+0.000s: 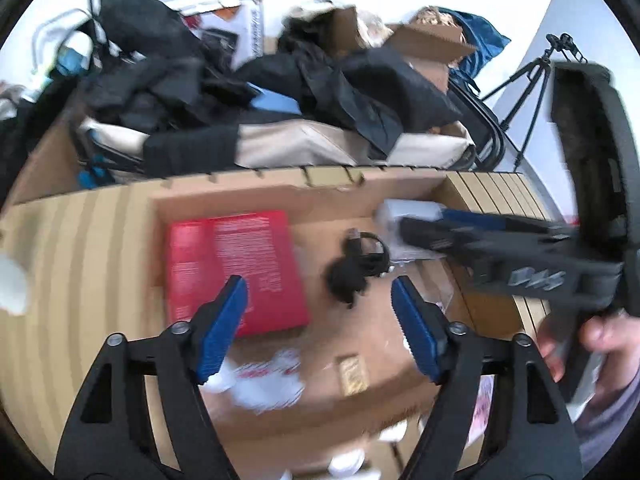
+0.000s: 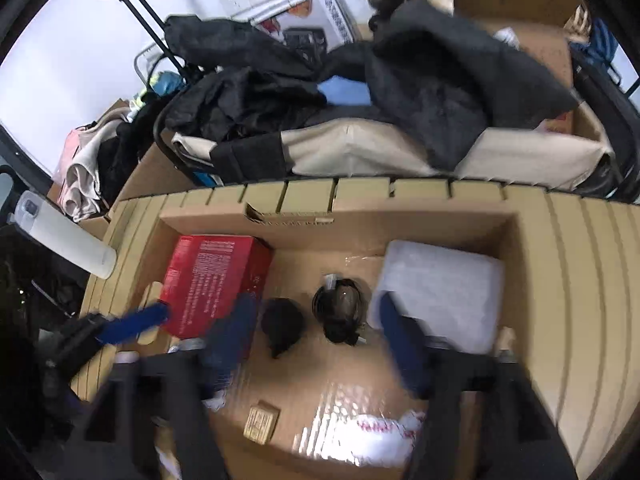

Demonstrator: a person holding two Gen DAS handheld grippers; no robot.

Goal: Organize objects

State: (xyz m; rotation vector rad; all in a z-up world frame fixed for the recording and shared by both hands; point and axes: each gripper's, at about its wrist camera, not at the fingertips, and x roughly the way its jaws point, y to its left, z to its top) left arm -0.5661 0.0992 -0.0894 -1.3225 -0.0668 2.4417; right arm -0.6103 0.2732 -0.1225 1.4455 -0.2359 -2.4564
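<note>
An open cardboard box [image 1: 280, 194] [image 2: 400, 220] lies below both grippers. Inside it are a red carton [image 1: 236, 272] [image 2: 216, 276] at the left, a black rounded item [image 2: 282, 322], a coiled black cable [image 1: 368, 250] [image 2: 340, 312] and a white padded pack [image 2: 440, 288] at the right. My left gripper [image 1: 320, 320] hangs open over the box floor with nothing between its blue pads. My right gripper [image 2: 316, 336] is open too, above the black item and the cable, touching neither. In the left wrist view the right gripper [image 1: 424, 226] reaches in from the right.
A small tan packet [image 2: 262, 420] and a crumpled white bag with red print [image 2: 372, 432] lie at the box's near end. A white bottle [image 2: 64, 236] lies at the left. Behind the box are piled dark clothes [image 2: 440, 80], a beige bag [image 1: 320, 144] and a tripod [image 1: 532, 84].
</note>
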